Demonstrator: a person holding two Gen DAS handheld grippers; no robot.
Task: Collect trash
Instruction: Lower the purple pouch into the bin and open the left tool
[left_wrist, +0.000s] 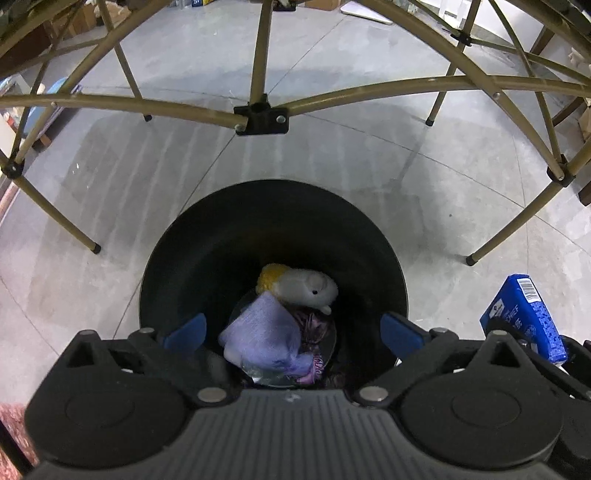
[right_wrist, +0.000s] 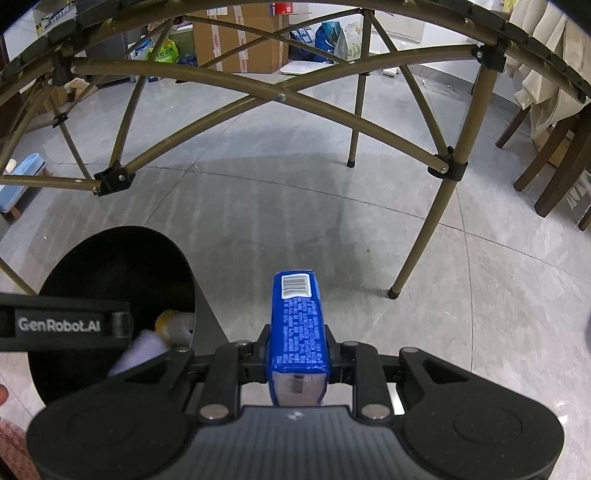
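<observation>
Left gripper (left_wrist: 291, 334) jaws apart over black bin (left_wrist: 207, 236), plush toy (left_wrist: 299, 286) below; right gripper (right_wrist: 297, 354) jaws clamped on blue packet (right_wrist: 299, 325).

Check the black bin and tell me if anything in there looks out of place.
A plush toy, white with a yellow end, lies in the black bin on crumpled purple cloth. It looks intact, so it seems odd among trash.
</observation>
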